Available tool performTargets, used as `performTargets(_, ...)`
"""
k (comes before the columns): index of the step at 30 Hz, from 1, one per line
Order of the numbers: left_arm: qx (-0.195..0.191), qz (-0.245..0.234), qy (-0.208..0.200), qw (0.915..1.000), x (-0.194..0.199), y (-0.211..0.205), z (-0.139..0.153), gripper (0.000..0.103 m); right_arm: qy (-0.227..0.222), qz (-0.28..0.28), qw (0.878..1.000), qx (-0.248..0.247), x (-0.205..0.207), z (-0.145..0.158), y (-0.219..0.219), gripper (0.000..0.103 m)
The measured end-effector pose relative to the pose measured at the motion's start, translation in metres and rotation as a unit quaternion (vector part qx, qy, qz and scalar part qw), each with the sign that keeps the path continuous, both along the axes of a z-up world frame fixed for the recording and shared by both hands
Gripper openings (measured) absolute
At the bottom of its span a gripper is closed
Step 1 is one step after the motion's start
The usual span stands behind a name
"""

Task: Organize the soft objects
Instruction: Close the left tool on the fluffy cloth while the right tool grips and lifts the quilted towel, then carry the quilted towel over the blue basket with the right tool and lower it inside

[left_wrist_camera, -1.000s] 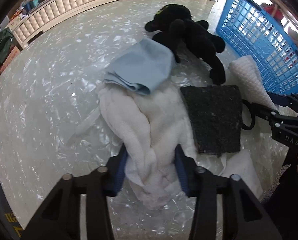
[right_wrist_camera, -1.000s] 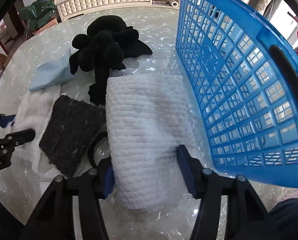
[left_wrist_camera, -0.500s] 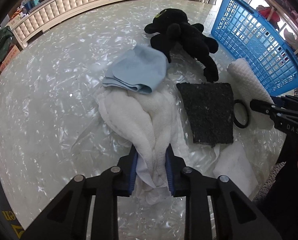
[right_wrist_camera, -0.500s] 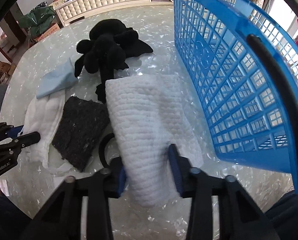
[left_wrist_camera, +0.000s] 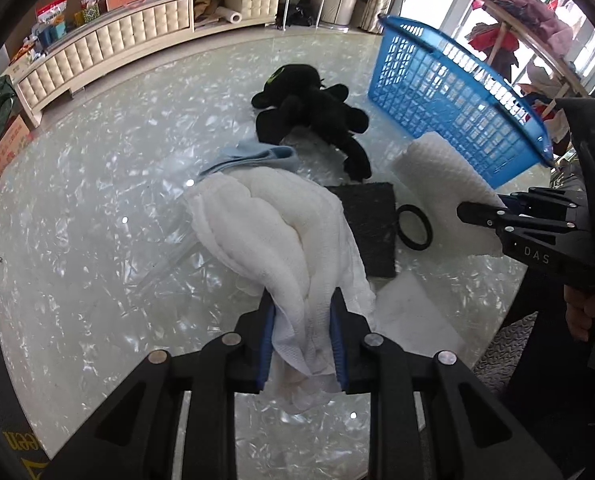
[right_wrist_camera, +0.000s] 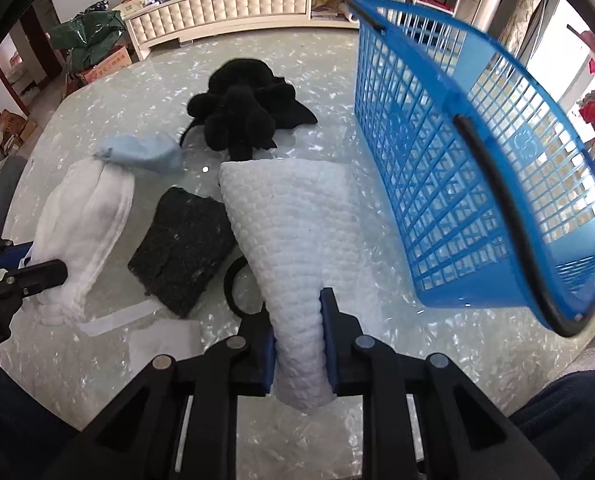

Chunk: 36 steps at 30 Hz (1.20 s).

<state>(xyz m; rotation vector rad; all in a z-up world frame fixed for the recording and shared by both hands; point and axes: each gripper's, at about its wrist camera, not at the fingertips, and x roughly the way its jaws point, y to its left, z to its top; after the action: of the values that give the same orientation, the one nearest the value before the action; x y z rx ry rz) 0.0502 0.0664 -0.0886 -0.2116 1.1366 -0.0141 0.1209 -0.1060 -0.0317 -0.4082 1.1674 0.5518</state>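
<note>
My left gripper (left_wrist_camera: 301, 312) is shut on a crumpled white gauze towel (left_wrist_camera: 281, 232) and lifts its near end off the round glass table (left_wrist_camera: 77, 200). My right gripper (right_wrist_camera: 297, 308) is shut on a white quilted cloth (right_wrist_camera: 293, 232), raised at its near end. A light blue cloth (left_wrist_camera: 257, 158) lies against the gauze towel's far end. A black plush toy (left_wrist_camera: 309, 110) lies beyond, with a dark grey pad (left_wrist_camera: 371, 224) and a black ring (left_wrist_camera: 414, 227) between the two cloths. A blue mesh basket (right_wrist_camera: 477, 160) stands at the right.
A flat white sheet (left_wrist_camera: 413, 312) lies on the glass near the front edge. The table's edge (left_wrist_camera: 513, 292) curves close at the right, with floor below. A cream tufted cabinet (left_wrist_camera: 137, 36) and shelves stand behind the table.
Both grippers closed from open: the left onto the gauze towel, the right onto the quilted cloth. Both then pulled back and up, lifting the near ends of the cloths.
</note>
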Motion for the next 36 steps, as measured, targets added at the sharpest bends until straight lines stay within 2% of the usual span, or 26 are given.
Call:
performTargets(5, 0.003, -0.004, -0.012, 0.9999, -0.006, -0.007, 0.015, 0.022, -0.019, 0.007, 1.0, 0.005, -0.009, 0.024, -0.003, 0.018)
performTargets(17, 0.005, -0.03, -0.062, 0.9976, -0.01, -0.034, 0.059, 0.022, -0.06, 0.033, 0.998, 0.016, -0.032, 0.056, -0.005, 0.018)
performTargets(28, 0.017, -0.022, -0.069, 0.9972, 0.006, -0.035, 0.061, 0.022, -0.084, 0.038, 0.996, 0.022, -0.027, 0.077, -0.02, 0.018)
performTargets(36, 0.013, -0.038, -0.088, 0.9953, 0.021, -0.05, 0.081, 0.022, -0.083, 0.057, 0.995, 0.01, -0.013, 0.092, -0.027, 0.018)
